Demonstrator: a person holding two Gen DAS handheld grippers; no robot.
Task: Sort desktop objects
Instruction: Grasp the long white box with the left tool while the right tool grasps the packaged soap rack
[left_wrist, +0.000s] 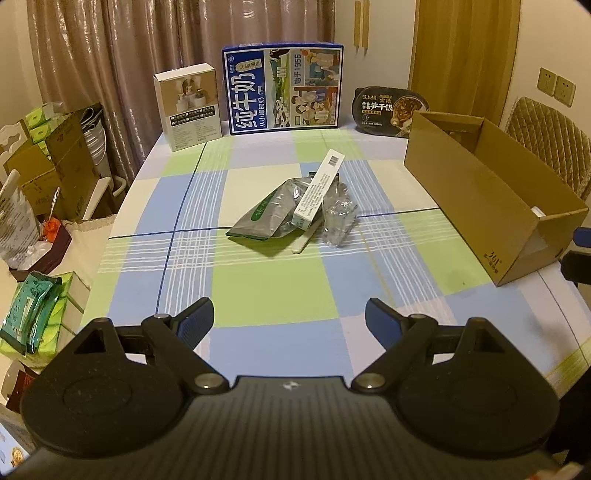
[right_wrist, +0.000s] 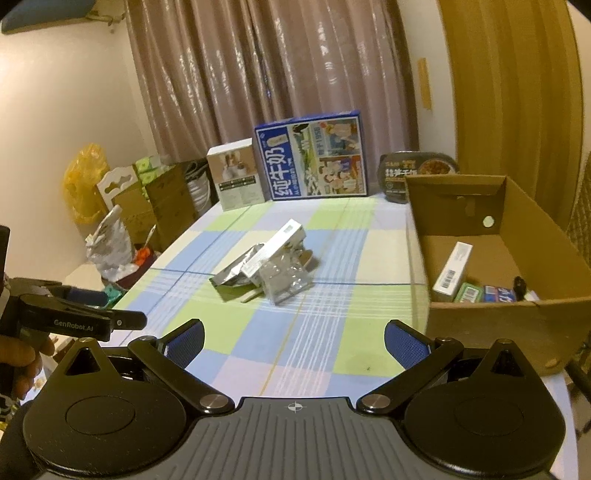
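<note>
A small pile lies mid-table: a long white box (left_wrist: 320, 188) leans across a silver-and-green foil pouch (left_wrist: 266, 214), with a clear crumpled plastic bag (left_wrist: 338, 218) and a pale flat stick (left_wrist: 306, 238) beside it. The same pile shows in the right wrist view, with the white box (right_wrist: 275, 245), the pouch (right_wrist: 236, 275) and the plastic bag (right_wrist: 286, 282). A cardboard box (left_wrist: 491, 206) stands at the right; in the right wrist view the cardboard box (right_wrist: 491, 310) holds a white box (right_wrist: 452, 273) and small packets. My left gripper (left_wrist: 290, 317) and right gripper (right_wrist: 293, 341) are open and empty, short of the pile.
At the table's far edge stand a blue milk carton box (left_wrist: 282, 88), a small white box (left_wrist: 188, 105) and a black meal tub (left_wrist: 391, 110). Boxes and tissue packs (left_wrist: 33, 317) crowd the floor on the left. A padded chair (left_wrist: 550, 140) stands behind the cardboard box.
</note>
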